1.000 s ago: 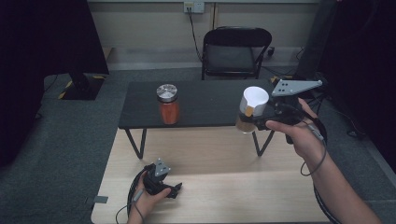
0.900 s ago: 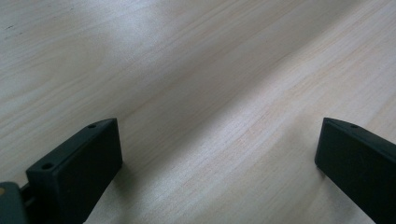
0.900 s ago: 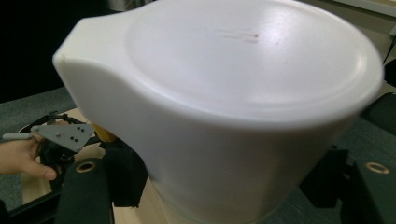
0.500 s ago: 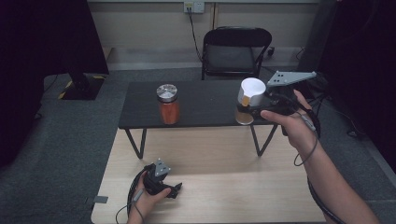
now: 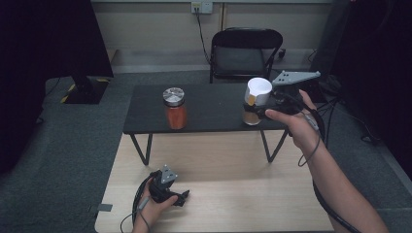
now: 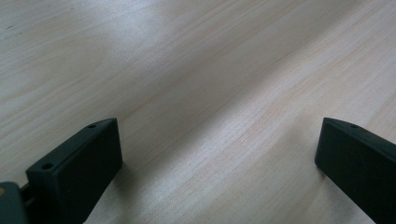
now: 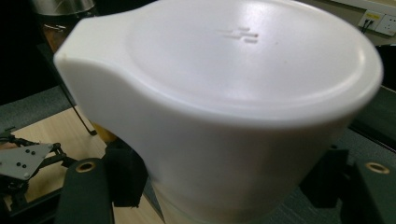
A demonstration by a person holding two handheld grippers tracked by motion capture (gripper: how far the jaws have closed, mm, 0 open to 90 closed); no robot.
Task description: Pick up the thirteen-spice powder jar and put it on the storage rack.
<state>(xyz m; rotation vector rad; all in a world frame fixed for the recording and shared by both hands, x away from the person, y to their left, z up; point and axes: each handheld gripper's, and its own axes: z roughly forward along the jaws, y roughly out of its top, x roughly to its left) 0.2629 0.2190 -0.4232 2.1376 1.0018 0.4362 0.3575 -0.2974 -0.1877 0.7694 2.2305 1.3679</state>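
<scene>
A jar with a white flip-top lid (image 5: 258, 89) and brown contents is held at the right front part of the low black table (image 5: 209, 104). My right gripper (image 5: 253, 109) is shut on its body. In the right gripper view the white lid (image 7: 243, 70) looms close, with a black jaw on either side of the jar. I cannot tell whether the jar's base touches the table. A second jar (image 5: 175, 110) with a silver lid and orange-red contents stands upright on the table's left half. My left gripper (image 5: 181, 197) rests on the light wooden table (image 6: 201, 84), jaws wide apart, nothing between them.
A black folding chair (image 5: 242, 53) stands behind the black table. A dark monitor stand (image 5: 85, 90) sits on the carpet at the left. Cables trail on the floor at the right. The wooden table (image 5: 233, 194) runs across the foreground under the black table's legs.
My right hand has carried the white-lidded jar a little leftward and farther away, over the black table's right end. The left gripper has stayed put.
</scene>
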